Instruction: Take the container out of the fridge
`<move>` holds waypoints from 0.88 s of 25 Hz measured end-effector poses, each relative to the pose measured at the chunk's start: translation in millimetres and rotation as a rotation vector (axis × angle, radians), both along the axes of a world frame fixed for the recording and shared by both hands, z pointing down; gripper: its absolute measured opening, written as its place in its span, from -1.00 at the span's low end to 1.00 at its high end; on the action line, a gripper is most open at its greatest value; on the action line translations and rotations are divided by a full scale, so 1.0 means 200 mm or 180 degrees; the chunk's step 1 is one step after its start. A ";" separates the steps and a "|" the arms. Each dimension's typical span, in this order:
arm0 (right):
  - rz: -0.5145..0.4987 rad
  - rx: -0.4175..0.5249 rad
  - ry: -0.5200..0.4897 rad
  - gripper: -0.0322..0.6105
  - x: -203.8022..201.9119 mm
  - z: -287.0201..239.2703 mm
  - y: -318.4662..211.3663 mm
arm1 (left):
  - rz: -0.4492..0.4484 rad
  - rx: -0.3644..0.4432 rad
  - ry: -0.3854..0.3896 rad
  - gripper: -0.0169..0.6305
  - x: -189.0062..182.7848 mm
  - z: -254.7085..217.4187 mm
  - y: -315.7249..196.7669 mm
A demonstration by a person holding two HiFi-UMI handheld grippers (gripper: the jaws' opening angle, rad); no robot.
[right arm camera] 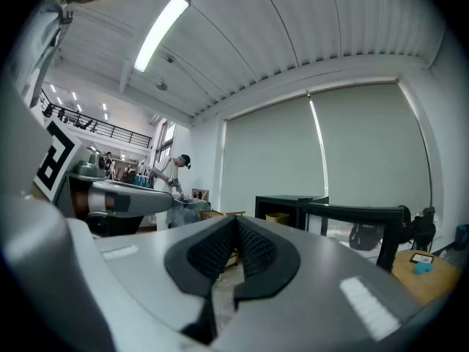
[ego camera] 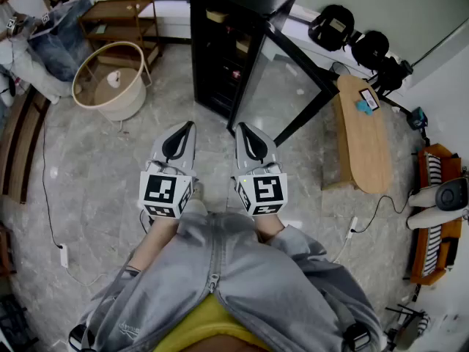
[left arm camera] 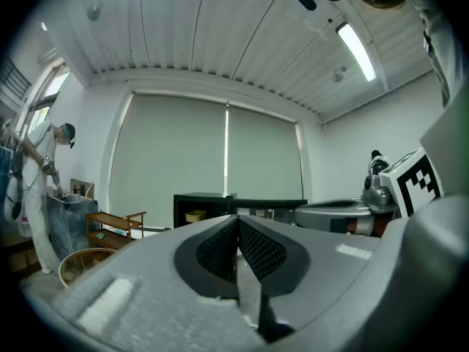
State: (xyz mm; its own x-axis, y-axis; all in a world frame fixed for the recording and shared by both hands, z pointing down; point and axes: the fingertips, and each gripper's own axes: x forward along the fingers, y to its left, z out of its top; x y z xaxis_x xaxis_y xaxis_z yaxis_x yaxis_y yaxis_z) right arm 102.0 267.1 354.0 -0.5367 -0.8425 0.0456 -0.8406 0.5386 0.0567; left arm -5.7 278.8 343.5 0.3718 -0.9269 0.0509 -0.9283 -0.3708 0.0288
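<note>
A black fridge (ego camera: 229, 46) stands ahead on the marble floor, and its glass door (ego camera: 297, 75) is swung open to the right. A yellowish container (ego camera: 217, 15) sits on its top shelf, also seen small in the left gripper view (left arm camera: 195, 215) and the right gripper view (right arm camera: 277, 218). My left gripper (ego camera: 190, 126) and right gripper (ego camera: 239, 127) are held side by side, well short of the fridge and pointing toward it. Both have their jaws shut with nothing between them (left arm camera: 236, 223) (right arm camera: 235, 223).
A round tub (ego camera: 111, 79) and a wooden shelf unit (ego camera: 123, 17) stand to the left of the fridge. A long wooden bench (ego camera: 364, 134) lies to the right, with an orange chair (ego camera: 432, 211) beyond it. A person (ego camera: 10, 20) stands at the far left.
</note>
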 end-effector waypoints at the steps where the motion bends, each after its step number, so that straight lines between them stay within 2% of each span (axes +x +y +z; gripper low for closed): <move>1: 0.0001 0.0005 -0.0001 -0.90 0.00 0.00 -0.02 | 0.0004 0.0001 0.0001 -0.95 0.00 0.00 -0.02; 7: -0.0040 -0.0027 -0.0150 -0.90 0.00 0.03 -0.14 | 0.0062 0.0011 0.0016 -0.95 0.02 0.04 -0.13; 11: -0.0010 -0.0071 -0.0132 -0.90 -0.02 0.07 -0.28 | 0.0116 0.0009 0.0026 -0.95 0.00 0.07 -0.28; 22: 0.0108 -0.0215 -0.0181 -0.90 -0.20 0.17 -0.98 | 0.0365 -0.0018 -0.0012 -0.95 -0.14 0.14 -0.97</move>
State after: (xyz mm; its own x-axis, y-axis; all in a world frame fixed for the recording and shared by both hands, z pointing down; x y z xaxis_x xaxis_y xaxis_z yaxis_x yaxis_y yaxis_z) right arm 62.4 71.9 388.8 -0.5112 -0.8563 0.0732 -0.8593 0.5107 -0.0271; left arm -33.9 83.9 371.5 0.4753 -0.8780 0.0577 -0.8798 -0.4744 0.0278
